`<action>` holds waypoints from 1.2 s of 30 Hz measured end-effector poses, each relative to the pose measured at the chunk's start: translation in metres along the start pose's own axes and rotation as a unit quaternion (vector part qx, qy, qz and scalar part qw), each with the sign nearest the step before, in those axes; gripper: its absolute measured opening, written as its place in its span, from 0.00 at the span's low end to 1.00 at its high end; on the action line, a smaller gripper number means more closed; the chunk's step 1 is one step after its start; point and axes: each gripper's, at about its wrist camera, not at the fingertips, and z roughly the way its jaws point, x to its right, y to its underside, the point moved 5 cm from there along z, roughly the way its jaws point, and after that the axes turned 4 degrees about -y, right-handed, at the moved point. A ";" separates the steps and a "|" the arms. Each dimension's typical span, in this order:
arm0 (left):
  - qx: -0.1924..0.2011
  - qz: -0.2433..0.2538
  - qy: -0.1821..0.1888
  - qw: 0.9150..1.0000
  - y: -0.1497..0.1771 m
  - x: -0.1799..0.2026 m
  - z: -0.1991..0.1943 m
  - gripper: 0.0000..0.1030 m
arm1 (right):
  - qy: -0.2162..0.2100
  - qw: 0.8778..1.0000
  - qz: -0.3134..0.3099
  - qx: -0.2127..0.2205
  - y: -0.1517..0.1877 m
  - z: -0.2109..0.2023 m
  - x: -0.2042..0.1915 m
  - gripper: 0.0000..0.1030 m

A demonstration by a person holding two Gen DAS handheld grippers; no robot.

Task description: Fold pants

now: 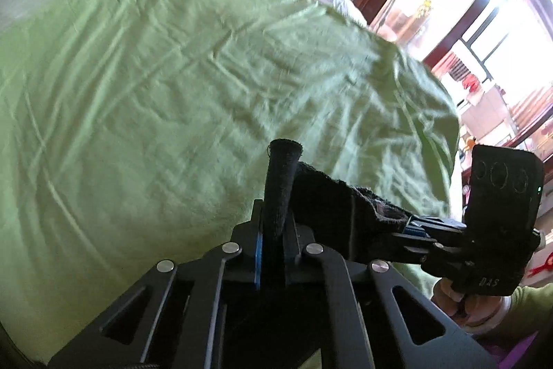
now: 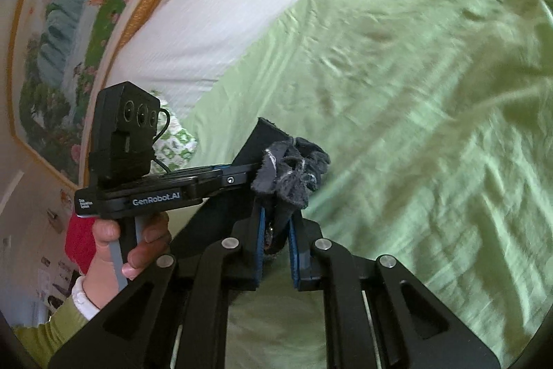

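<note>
While raised over the sheet (image 1: 172,75), both grippers clamp the pants (image 1: 328,196).

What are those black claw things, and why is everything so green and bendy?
The black claws are two grabbers that a person holds, one in each hand. Each has a small round-eyed camera looking along its fingers, which bends the picture. One picture comes from the left gripper, the other from the right gripper. Each picture also shows the other grabber. The green is a wrinkled sheet over a bed. Both grabbers are shut on dark cloth, the pants, held up above the sheet. On the wall hangs a flowery painting.
</note>
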 end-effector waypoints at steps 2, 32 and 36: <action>0.017 -0.004 0.002 1.000 0.000 0.001 -0.016 0.06 | -0.011 1.000 -0.020 0.004 -0.003 -0.003 -0.017 0.13; 0.167 -0.213 -0.034 0.962 0.193 -0.102 -0.188 0.06 | -0.206 0.943 -0.186 -0.185 0.100 0.091 -0.191 0.13; 0.156 -0.247 -0.042 0.955 0.219 -0.121 -0.176 0.06 | -0.206 0.939 -0.176 -0.212 0.116 0.113 -0.188 0.13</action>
